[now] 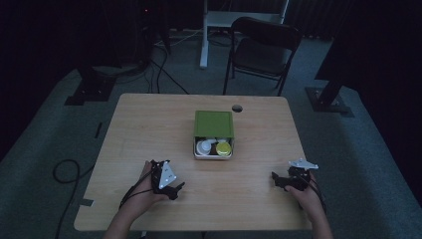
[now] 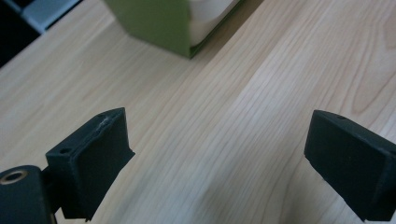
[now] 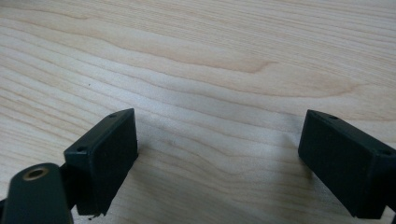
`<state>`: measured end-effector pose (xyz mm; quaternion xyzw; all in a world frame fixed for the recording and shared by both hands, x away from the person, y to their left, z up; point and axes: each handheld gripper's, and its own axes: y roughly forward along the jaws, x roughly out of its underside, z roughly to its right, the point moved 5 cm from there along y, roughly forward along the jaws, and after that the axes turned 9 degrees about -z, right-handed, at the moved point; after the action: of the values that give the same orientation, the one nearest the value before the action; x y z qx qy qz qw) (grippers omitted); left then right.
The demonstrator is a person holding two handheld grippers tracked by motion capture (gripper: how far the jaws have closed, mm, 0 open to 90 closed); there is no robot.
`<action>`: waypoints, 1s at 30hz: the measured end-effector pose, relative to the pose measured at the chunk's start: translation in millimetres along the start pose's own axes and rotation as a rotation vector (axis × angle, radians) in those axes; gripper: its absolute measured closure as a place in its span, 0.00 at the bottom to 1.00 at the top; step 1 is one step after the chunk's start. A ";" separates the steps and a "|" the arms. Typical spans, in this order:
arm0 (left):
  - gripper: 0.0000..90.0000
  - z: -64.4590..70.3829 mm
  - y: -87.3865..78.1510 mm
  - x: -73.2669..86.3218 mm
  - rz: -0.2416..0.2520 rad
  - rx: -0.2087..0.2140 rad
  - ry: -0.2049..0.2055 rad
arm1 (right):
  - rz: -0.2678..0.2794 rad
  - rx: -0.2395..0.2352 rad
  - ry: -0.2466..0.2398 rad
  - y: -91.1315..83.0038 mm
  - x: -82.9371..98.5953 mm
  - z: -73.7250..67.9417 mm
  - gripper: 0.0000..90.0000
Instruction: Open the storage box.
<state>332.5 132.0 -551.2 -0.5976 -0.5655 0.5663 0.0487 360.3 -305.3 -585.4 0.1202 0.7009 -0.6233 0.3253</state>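
Half-covered green box (image 1: pixel 213 123) (contents indistinct), claws empty

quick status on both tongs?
Left tongs: open, holding nothing, over bare table.
Right tongs: open, holding nothing.

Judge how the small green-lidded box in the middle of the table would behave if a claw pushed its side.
The small green-lidded box probably slides on the smooth wooden table, being low and square. Its half-slid lid may shift. The yellow-capped jar inside could rattle.
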 end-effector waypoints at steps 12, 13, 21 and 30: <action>0.08 19.9 7.1 -28.0 0.067 0.028 0.096 | 0.000 0.000 0.000 0.0 0.0 0.0 0.13; 0.08 22.0 8.7 -30.5 0.070 0.026 0.113 | 0.000 0.000 0.000 0.0 0.0 0.0 0.13; 0.16 32.0 16.5 -48.3 0.110 0.029 0.166 | 0.000 0.000 0.000 0.0 0.0 0.0 0.13; 0.17 37.1 28.5 -63.4 0.137 -0.022 0.263 | 0.000 0.000 0.001 0.0 0.0 0.0 0.13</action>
<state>340.9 53.9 -544.8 -0.7043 -0.5184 0.4788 0.0772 360.3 -305.3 -585.4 0.1204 0.7010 -0.6233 0.3251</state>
